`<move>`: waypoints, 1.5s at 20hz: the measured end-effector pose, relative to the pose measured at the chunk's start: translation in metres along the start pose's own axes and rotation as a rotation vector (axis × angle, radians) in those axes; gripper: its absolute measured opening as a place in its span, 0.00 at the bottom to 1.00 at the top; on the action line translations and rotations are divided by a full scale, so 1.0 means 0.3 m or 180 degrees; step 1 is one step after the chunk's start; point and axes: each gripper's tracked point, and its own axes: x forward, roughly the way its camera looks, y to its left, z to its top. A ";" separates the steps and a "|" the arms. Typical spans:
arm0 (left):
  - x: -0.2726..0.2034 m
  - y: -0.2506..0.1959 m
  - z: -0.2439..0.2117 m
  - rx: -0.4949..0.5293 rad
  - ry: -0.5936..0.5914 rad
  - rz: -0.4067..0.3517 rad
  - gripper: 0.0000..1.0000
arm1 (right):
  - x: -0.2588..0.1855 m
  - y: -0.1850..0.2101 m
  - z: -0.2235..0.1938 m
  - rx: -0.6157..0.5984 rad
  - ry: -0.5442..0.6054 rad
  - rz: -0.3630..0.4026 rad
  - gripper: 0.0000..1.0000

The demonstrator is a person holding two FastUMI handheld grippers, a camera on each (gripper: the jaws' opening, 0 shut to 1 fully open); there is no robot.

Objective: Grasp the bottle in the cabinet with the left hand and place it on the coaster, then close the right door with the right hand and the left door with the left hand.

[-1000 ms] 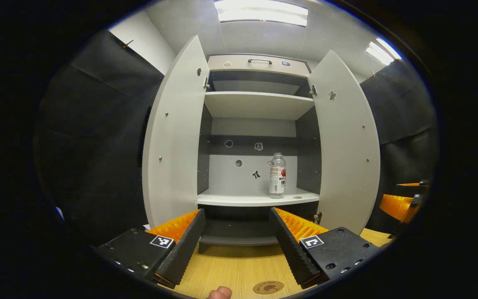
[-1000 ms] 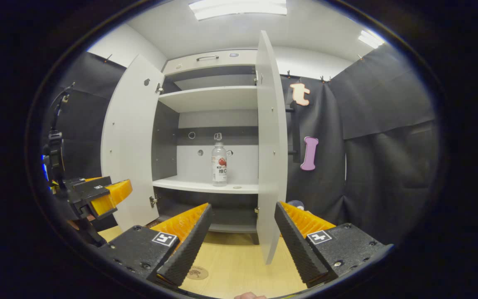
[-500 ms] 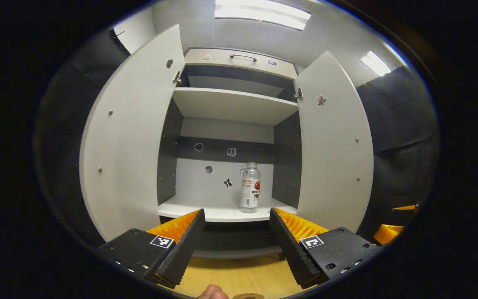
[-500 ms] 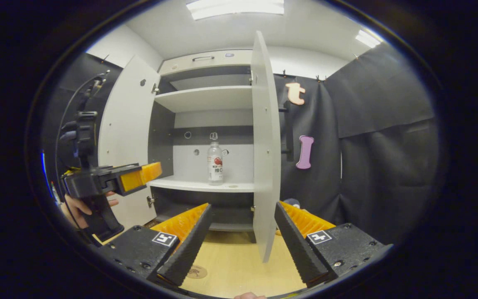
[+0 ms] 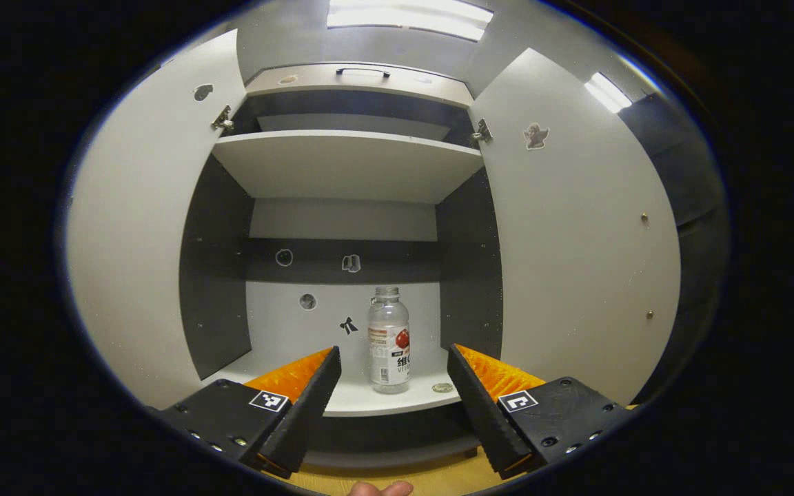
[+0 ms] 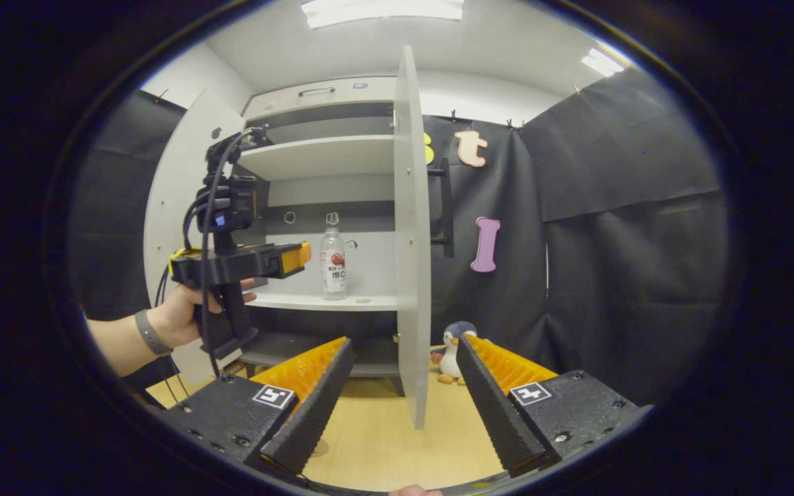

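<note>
A clear bottle (image 5: 389,341) with a white and red label stands upright on the cabinet's lower shelf (image 5: 355,399). Both pale doors hang open, the left door (image 5: 135,262) and the right door (image 5: 576,262). My left gripper (image 5: 392,355) is open and level with the bottle, short of it, with nothing between its fingers. The right gripper view shows the left gripper (image 6: 293,256) held by a hand (image 6: 183,313) just left of the bottle (image 6: 332,265). My right gripper (image 6: 402,344) is open and empty above the table, facing the right door's edge (image 6: 411,241). A sliver of the coaster (image 6: 318,448) shows beside its finger.
A small round disc (image 5: 442,388) lies on the shelf right of the bottle. The upper shelf (image 5: 349,162) is bare. A penguin toy (image 6: 451,348) stands on the wooden table (image 6: 383,441) behind the right door. Black cloth walls the right side.
My left gripper has moved up and forward to the cabinet mouth, so the bottle now sits between its finger lines. My right gripper has drifted slightly; the penguin toy has come into sight.
</note>
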 end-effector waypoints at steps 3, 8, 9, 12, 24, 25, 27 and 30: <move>0.136 -0.007 -0.030 0.0008 0.0041 0.0024 0.94 | 0.007 -0.035 -0.004 0.0006 0.0032 -0.0090 0.94; 0.306 0.023 -0.122 0.0086 0.0219 0.0164 0.96 | 0.010 -0.067 0.002 0.0016 0.0035 -0.0193 1.00; 0.336 0.032 -0.133 0.0114 0.0220 0.0187 0.96 | 0.014 -0.071 -0.002 0.0003 0.0048 -0.0213 0.94; 0.416 0.059 -0.172 0.0103 0.0258 0.0242 0.96 | 0.022 -0.087 -0.012 -0.0017 0.0098 -0.0262 0.99; 0.532 0.087 -0.208 0.0017 0.0293 0.0446 0.78 | 0.053 -0.114 -0.049 0.0088 0.0165 -0.0306 0.94; 0.520 0.088 -0.202 0.0005 0.0294 0.0444 0.78 | 0.052 -0.113 -0.046 0.0097 0.0159 -0.0287 0.99; 0.483 0.086 -0.162 -0.0001 0.0232 0.0424 0.77 | 0.046 -0.109 -0.029 0.0112 0.0112 -0.0246 0.99; 0.391 0.074 -0.085 0.0093 0.0100 0.0312 0.73 | 0.050 -0.105 -0.006 0.0061 0.0039 -0.0196 0.99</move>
